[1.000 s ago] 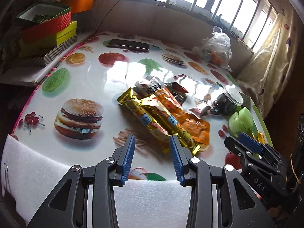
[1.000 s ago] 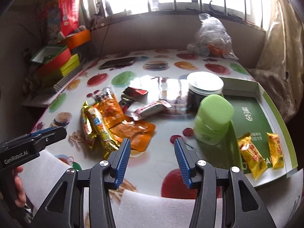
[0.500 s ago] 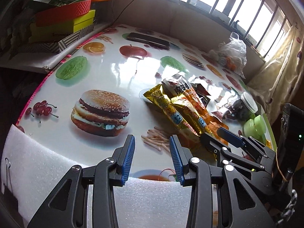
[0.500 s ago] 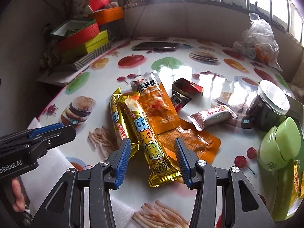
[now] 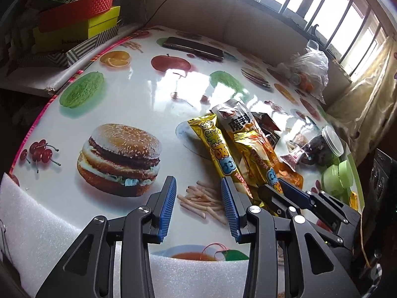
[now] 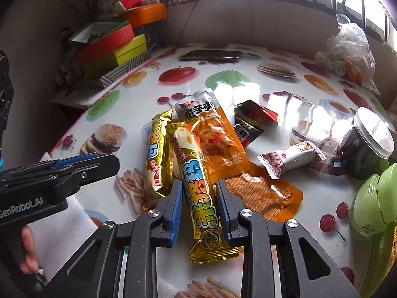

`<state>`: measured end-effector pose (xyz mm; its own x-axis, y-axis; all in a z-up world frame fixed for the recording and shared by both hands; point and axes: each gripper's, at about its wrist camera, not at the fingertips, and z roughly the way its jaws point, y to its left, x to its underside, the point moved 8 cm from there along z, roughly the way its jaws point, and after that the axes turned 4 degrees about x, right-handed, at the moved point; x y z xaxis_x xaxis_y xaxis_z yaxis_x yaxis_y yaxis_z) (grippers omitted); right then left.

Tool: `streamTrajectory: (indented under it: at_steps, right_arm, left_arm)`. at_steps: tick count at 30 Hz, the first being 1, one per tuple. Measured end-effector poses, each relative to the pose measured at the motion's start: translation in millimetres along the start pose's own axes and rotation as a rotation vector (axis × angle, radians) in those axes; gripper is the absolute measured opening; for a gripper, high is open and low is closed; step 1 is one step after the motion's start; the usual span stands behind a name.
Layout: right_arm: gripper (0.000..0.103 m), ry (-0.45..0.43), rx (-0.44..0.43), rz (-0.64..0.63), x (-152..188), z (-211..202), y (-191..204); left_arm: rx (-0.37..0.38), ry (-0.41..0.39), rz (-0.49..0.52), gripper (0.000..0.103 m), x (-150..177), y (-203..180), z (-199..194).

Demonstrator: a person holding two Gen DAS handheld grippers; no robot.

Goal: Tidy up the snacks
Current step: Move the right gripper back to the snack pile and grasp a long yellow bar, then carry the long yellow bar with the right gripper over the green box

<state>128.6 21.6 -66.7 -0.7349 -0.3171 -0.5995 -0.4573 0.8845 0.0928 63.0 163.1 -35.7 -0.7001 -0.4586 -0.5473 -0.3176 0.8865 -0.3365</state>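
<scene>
Our right gripper (image 6: 198,211) has the long gold snack bar (image 6: 201,193) between its open fingers, and the bar points straight away from us on the table (image 6: 285,114). Our left gripper (image 5: 198,208) is open too, holding nothing, with the bar off to its right.

The left tongs (image 5: 198,206) hover with both blue-padded fingers spread apart, gripping nothing. The right tongs (image 6: 198,203) are lowered, their fingers narrowed close together, a bare hand (image 6: 26,255) holding the left handle.
</scene>
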Motion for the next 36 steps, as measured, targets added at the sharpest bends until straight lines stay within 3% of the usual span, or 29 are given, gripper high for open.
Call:
streamTrajectory:
  at_steps: [12, 19, 26, 33, 36]
  right_arm:
    - [0.022, -0.063, 0.041, 0.096, 5.9, -42.0, -33.4]
    - [0.022, -0.085, 0.074, 0.147, 13.4, -58.8, -53.6]
    - [0.022, -0.098, 0.077, 0.173, 17.8, -65.4, -61.1]
    - [0.022, -0.109, 0.08, 0.187, 21.0, -72.8, -65.0]
    - [0.022, -0.113, 0.081, 0.191, 22.6, -76.1, -65.6]
  left_arm:
    - [0.044, 0.052, 0.047, 0.039, -9.6, -33.9, 31.8]
    - [-0.015, 0.082, 0.061, 0.039, -6.1, -39.3, 48.2]
    - [-0.062, 0.057, 0.079, 0.039, -6.9, -39.7, 49.7]
    - [-0.084, 0.039, 0.095, 0.024, -5.6, -39.6, 46.1]
    - [-0.088, 0.016, 0.118, 0.024, -3.9, -41.9, 39.6]
